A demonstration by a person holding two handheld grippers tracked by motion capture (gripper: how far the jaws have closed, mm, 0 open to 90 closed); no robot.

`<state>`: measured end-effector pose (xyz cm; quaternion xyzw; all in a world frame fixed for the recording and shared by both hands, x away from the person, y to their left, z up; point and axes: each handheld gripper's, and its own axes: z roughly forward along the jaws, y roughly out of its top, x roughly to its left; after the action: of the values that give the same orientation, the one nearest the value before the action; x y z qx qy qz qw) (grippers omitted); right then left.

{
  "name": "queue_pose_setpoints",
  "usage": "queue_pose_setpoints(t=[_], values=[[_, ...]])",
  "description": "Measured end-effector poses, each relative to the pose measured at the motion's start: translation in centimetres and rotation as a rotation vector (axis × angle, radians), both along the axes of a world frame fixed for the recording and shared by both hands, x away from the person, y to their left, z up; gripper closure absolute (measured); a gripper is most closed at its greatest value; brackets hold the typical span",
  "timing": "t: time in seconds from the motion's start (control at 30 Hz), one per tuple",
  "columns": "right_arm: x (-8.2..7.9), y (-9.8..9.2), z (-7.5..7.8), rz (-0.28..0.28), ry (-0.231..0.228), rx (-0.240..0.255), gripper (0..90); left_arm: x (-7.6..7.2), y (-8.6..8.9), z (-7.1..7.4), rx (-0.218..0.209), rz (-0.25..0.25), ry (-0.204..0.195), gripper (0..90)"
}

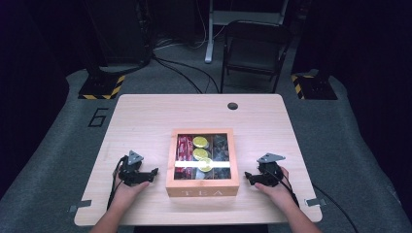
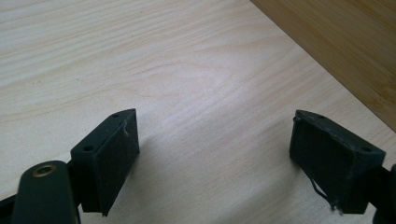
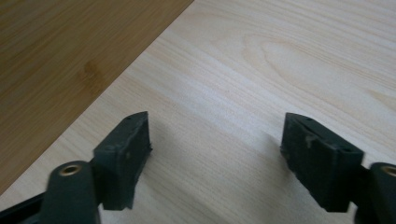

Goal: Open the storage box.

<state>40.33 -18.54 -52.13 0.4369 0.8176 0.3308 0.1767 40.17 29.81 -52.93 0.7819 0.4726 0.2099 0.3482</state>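
A wooden tea box (image 1: 202,187) with a glass lid and the word TEA on its front stands in the middle of the table. Through the lid I see red packets (image 1: 184,148), yellow-green packets (image 1: 200,142) and dark ones (image 1: 221,145). My left gripper (image 1: 154,172) rests on the table just left of the box, jaws wide apart with only bare wood between them (image 2: 212,140). My right gripper (image 1: 248,176) rests just right of the box, also open and holding nothing (image 3: 217,135). The box's side wall (image 2: 345,42) (image 3: 56,60) shows in both gripper views.
The light wooden table (image 1: 145,116) has a round cable hole (image 1: 232,106) near its far edge. A folding chair (image 1: 252,48) and stand bases with yellow-black tape (image 1: 99,87) sit on the grey floor behind the table.
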Motion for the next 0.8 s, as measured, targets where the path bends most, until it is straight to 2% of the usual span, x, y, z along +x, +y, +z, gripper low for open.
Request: queue_pose_setpoints(t=[0.07,0.1,0.13,0.17,0.3,0.4,0.43,0.47,0.53,0.6,0.73,0.77,0.8], values=[[-0.1,-0.1,0.2,-0.001,0.003,-0.007,31.0,0.0,0.0,0.0,-0.002,0.008,-0.004,18.2],[-0.1,-0.2,0.3,0.006,0.0,-0.011,33.1,-0.1,0.0,0.2,0.0,0.009,0.007,21.3],[-0.3,-0.1,0.4,-0.013,0.015,-0.014,34.8,-0.1,0.0,0.3,-0.001,0.009,0.005,25.6],[-0.3,-0.1,0.5,-0.019,0.005,-0.02,36.7,-0.1,0.1,0.4,0.006,0.011,0.014,28.8],[-0.8,-0.2,1.0,0.001,0.006,-0.026,43.5,-0.2,0.1,1.1,-0.01,0.014,0.065,35.2],[-1.2,-0.3,1.3,0.017,-0.012,-0.022,44.3,-0.3,-0.2,1.7,-0.053,0.006,0.059,37.9],[-1.4,-0.3,1.5,-0.01,0.002,0.0,44.4,-0.3,-0.4,1.9,-0.059,-0.004,0.06,40.3],[-1.4,-0.6,1.6,0.009,-0.012,-0.002,44.7,-0.4,-0.5,2.0,-0.06,-0.009,0.055,41.3],[-1.7,-0.9,1.8,-0.003,-0.004,0.011,46.4,-0.5,-0.9,2.4,-0.05,-0.032,0.054,43.1],[-2.0,-1.1,2.1,-0.01,-0.004,0.026,49.4,-0.5,-1.1,2.6,-0.058,-0.038,0.048,43.8],[-2.4,-1.3,2.5,0.013,-0.006,0.049,54.6,-0.7,-1.2,3.3,-0.108,-0.043,0.043,44.8],[-2.5,-1.2,2.5,0.021,-0.008,0.055,55.9,-0.7,-1.3,3.4,-0.109,-0.042,0.031,44.8],[-2.7,-1.2,2.6,0.034,-0.019,0.05,57.0,-0.8,-1.3,3.5,-0.106,-0.049,0.038,44.8]])
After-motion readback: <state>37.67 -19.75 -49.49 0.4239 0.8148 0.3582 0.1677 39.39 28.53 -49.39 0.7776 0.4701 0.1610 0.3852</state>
